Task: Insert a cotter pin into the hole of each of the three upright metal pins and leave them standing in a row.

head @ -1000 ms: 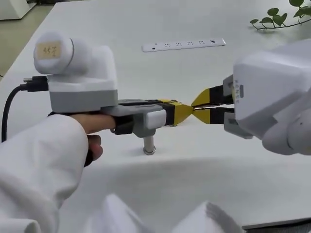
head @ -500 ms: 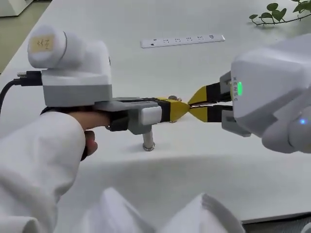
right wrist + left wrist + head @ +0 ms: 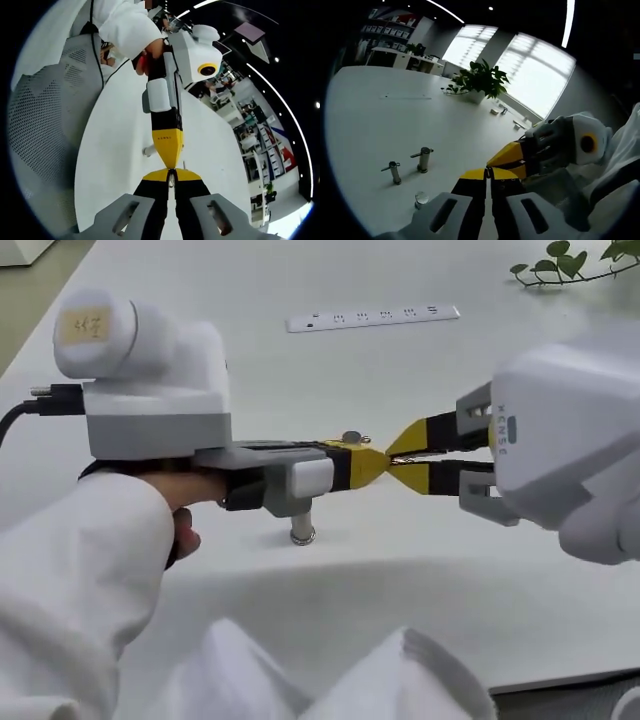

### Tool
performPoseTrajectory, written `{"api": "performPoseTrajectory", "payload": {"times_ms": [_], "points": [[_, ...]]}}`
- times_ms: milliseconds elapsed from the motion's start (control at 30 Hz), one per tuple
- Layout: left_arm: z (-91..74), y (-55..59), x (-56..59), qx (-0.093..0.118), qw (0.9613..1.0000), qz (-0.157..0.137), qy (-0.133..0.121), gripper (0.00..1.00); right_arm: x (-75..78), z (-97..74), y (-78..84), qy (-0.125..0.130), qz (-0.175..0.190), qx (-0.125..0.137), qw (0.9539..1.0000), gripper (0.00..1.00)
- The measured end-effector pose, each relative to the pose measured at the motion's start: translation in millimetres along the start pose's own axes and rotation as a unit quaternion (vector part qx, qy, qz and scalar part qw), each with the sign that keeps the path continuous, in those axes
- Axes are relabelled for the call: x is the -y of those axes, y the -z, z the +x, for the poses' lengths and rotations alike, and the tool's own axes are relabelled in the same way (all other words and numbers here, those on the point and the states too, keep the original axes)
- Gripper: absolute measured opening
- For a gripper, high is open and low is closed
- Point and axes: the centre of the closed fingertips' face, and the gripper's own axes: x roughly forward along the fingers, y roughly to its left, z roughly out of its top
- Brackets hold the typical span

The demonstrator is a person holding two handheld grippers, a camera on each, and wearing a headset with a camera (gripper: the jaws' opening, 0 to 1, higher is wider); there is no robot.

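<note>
Nipping small cotter pin [image 3: 171, 180] in closed right gripper [image 3: 171, 175], tip to tip with left gripper [image 3: 489, 173], likewise pressed shut. Probably mid-air handover or regrip. Below on surface [image 3: 450, 570]: bare metal pin [image 3: 302, 532], hole unfilled. Near it, two cottered metal pins [image 3: 423, 159] upright.

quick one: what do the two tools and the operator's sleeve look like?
Both have white-and-grey housings, black jaws and yellow tapered tips. The left tool carries a tan handwritten sticker and a black cable plugged in at the rear. The right tool has small dark lettering on its side, too small to read. The person wears a white sleeve.
</note>
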Motion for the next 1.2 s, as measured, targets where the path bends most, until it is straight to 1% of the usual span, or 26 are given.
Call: {"api": "performPoseTrajectory", "payload": {"times_ms": [33,100,133,200,233,267,300,333,400,433,467,500,533,600,633,667,700,733,767,800,867,933,1000,1033,1100,1200], "points": [[-0.6,0.6,0.4,0.000,1.0000,-0.002,0.001,0.00,0.0,-0.2,-1.1,0.000,0.005,0.007,1.0000,0.01],[-1.7,0.8,0.5,0.002,1.0000,-0.004,0.001,0.00,1.2,-0.8,-2.8,0.003,0.023,0.021,0.9995,0.11],[-2.6,0.7,0.5,0.004,1.0000,-0.004,0.001,0.00,1.2,-1.4,-0.9,0.003,0.025,0.019,0.9995,0.12],[-4.3,0.4,1.5,0.005,1.0000,-0.003,0.004,0.00,-2.3,-1.7,4.8,-0.009,0.034,0.012,0.9993,0.05],[-4.9,0.7,1.5,0.005,1.0000,-0.003,0.003,0.00,-4.1,-1.4,6.1,-0.015,0.040,0.014,0.9990,0.05],[-6.1,1.2,1.3,0.003,1.0000,-0.001,0.003,0.00,-6.2,-1.1,7.4,-0.020,0.051,0.017,0.9983,0.08],[-7.0,1.6,1.5,0.002,1.0000,0.000,0.004,0.00,-9.4,-0.6,9.8,-0.030,0.073,0.022,0.9966,0.11],[-7.9,1.8,1.5,0.002,1.0000,0.002,0.005,0.00,-9.7,-0.7,11.7,-0.032,0.085,0.023,0.9956,0.13],[-11.1,2.0,2.4,0.001,0.9999,0.009,0.007,0.00,-10.3,-1.5,16.4,-0.041,0.115,0.028,0.9921,0.13],[-13.0,1.6,3.5,0.002,0.9998,0.017,0.009,0.00,-10.3,-1.4,18.5,-0.047,0.142,0.033,0.9882,0.14],[-14.0,1.4,4.0,0.002,0.9998,0.018,0.010,0.00,-9.6,-1.5,19.2,-0.049,0.155,0.038,0.9860,0.16],[-15.6,1.0,5.0,0.003,0.9997,0.022,0.012,0.00,-10.2,-1.8,20.0,-0.059,0.178,0.046,0.9812,0.18],[-16.5,0.5,5.8,0.004,0.9995,0.026,0.015,0.00,-10.2,-1.6,21.5,-0.062,0.193,0.049,0.9781,0.18],[-18.3,0.1,6.9,0.004,0.9992,0.036,0.017,0.00,-11.4,-2.5,21.1,-0.081,0.231,0.066,0.9674,0.18],[-19.2,-0.2,7.5,0.005,0.9990,0.041,0.018,0.00,-11.1,-2.6,21.2,-0.082,0.238,0.068,0.9655,0.18],[-20.3,-0.4,8.8,0.005,0.9987,0.046,0.022,0.00,-11.1,-3.1,20.4,-0.093,0.258,0.079,0.9584,0.18],[-21.4,-0.6,9.8,0.006,0.9982,0.055,0.024,0.00,-14.1,-3.9,19.7,-0.113,0.289,0.086,0.9469,0.19],[-22.0,-0.7,10.4,0.006,0.9978,0.061,0.025,0.00,-14.3,-4.4,18.3,-0.118,0.299,0.093,0.9423,0.18],[-22.8,-0.8,11.4,0.006,0.9970,0.073,0.027,0.00,-17.5,-5.9,15.6,-0.137,0.312,0.104,0.9344,0.18],[-23.4,-0.8,12.0,0.006,0.9964,0.080,0.028,0.00,-19.0,-6.8,13.6,-0.143,0.326,0.107,0.9283,0.17],[-24.7,0.6,15.2,0.002,0.9950,0.093,0.037,0.00,-17.8,-8.4,8.0,-0.149,0.340,0.130,0.9196,0.15],[-26.1,1.1,20.9,0.003,0.9926,0.109,0.053,0.00,-21.3,-11.0,0.0,-0.167,0.365,0.147,0.9041,0.16],[-28.6,0.1,26.4,0.008,0.9901,0.118,0.074,0.00,-23.1,-12.6,-4.5,-0.178,0.369,0.160,0.8980,0.16],[-29.4,-0.2,26.9,0.008,0.9895,0.122,0.076,0.00,-23.1,-12.9,-5.7,-0.180,0.373,0.162,0.8957,0.16],[-30.7,0.1,31.1,0.009,0.9866,0.137,0.088,0.00,-27.2,-14.8,-11.8,-0.189,0.377,0.170,0.8907,0.16],[-32.4,0.6,34.7,0.009,0.9833,0.151,0.100,0.00,-28.2,-15.3,-13.6,-0.194,0.378,0.174,0.8886,0.17]]}}
